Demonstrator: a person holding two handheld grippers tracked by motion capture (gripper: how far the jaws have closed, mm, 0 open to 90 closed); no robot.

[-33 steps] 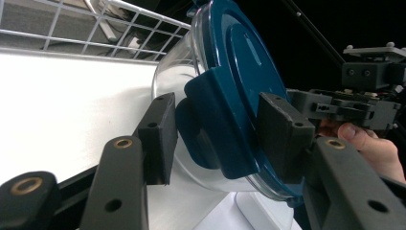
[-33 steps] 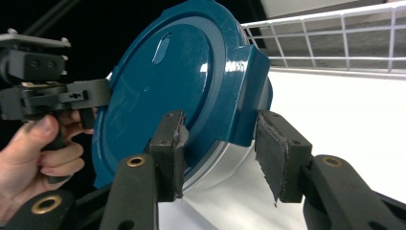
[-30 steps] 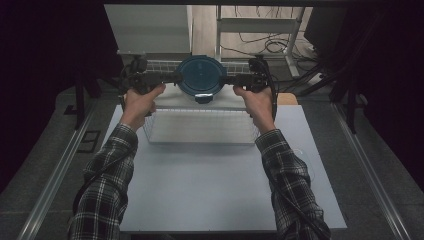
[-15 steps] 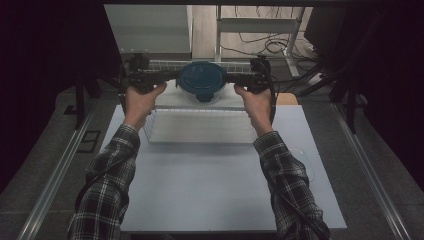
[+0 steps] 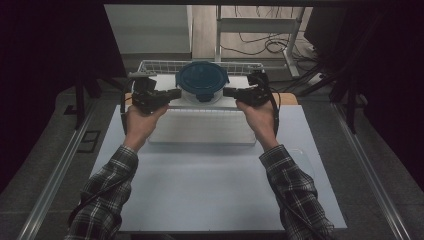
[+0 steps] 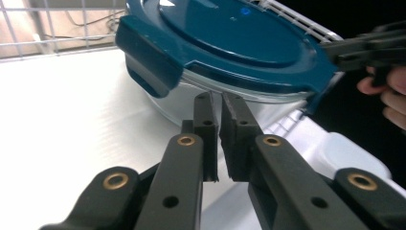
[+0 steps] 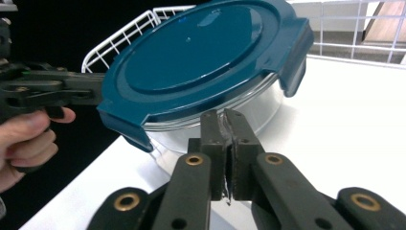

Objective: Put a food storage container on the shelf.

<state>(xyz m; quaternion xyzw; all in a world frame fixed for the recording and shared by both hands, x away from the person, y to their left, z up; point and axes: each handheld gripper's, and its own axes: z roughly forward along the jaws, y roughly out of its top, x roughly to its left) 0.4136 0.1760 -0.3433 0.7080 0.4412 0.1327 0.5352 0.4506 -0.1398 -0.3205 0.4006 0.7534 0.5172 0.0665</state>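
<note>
Presently, item one: a round clear-walled food container with a dark teal clip-on lid (image 5: 202, 85), standing on the white liner of a white wire basket (image 5: 150, 65) at the far edge of the table, lid seated, side clips folded down. I cannot tell whether anything is inside it; the wall is too hazy to read. Item two: my left gripper (image 5: 172, 94), just left of the container, its jaws having just been closing and now pressed together with nothing between them, tips under the lid's rim beside the clear wall (image 6: 210, 103). Item three: my right gripper (image 5: 231, 92), just right of the container, jaws likewise just closed and empty, tips near the wall (image 7: 227, 117). Item four: a flat white ribbed tray (image 5: 202, 127), just in front of the container, empty as far as I see. Risks, by my judgement: with both tools shut, a nudge from one side alone could slide or tip the container against the basket wire, and a tip slipping off a clip might jolt the lid.
</note>
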